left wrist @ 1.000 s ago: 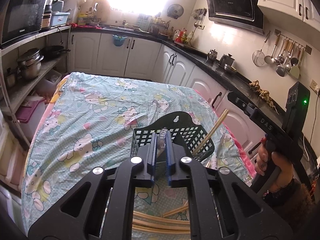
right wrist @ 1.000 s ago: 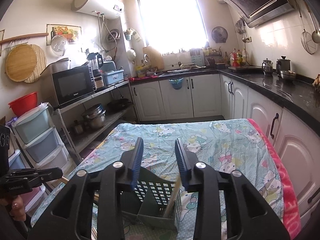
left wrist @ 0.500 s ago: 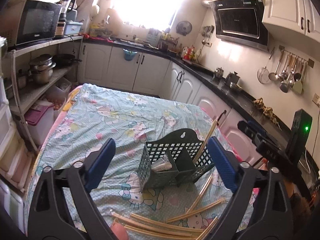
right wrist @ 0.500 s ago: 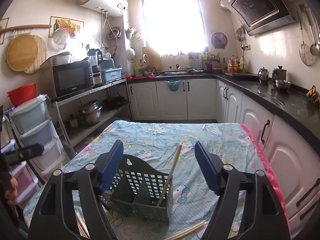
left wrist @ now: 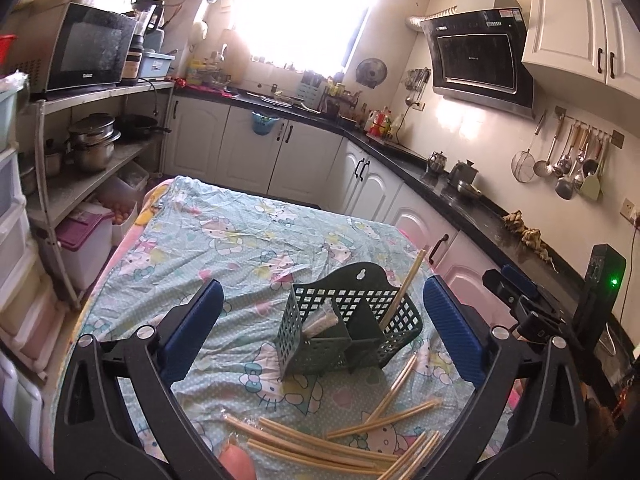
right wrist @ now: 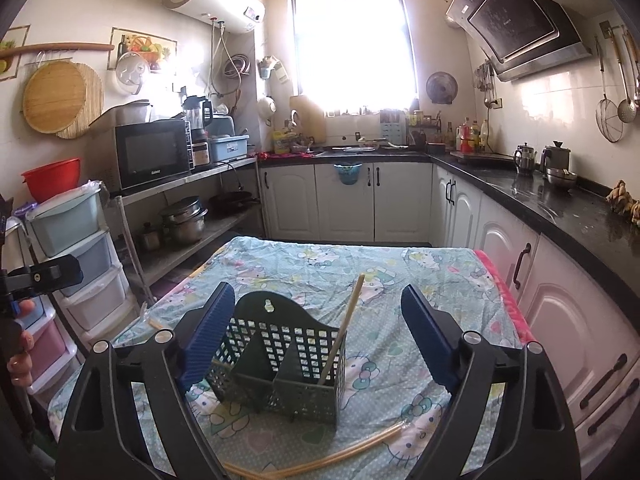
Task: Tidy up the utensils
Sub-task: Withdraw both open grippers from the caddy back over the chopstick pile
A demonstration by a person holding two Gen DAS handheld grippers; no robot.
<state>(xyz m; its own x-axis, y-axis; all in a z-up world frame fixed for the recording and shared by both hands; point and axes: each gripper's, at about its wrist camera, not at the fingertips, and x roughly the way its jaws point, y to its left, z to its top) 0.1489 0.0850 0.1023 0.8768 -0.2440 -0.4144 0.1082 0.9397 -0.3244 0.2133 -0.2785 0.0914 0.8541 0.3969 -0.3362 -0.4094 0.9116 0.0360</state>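
Left tongs [left wrist: 320,330]: jaws wide apart after just opening, nothing gripped. Right tongs [right wrist: 318,336]: likewise spread, just opened, empty. The green utensil basket [left wrist: 352,328] stands on the table [left wrist: 240,240] between both sets of pads, untouched. One chopstick [right wrist: 340,336] leans in its right compartment; a clear-wrapped bundle [left wrist: 320,318], contents unclear, fills the left. Loose chopsticks [left wrist: 332,440] at 6 o'clock, partly cut off.

Daylight poured through the kitchen window [right wrist: 352,44] and blew it out to plain white in both views, with haze spreading over the wall around it. The tiled wall [left wrist: 460,120] and the black counter [right wrist: 560,204] carried bright glare patches. The table [left wrist: 248,240] was evenly lit and sharp. Fisheye bending curved the cabinets, and the corners fell to black.
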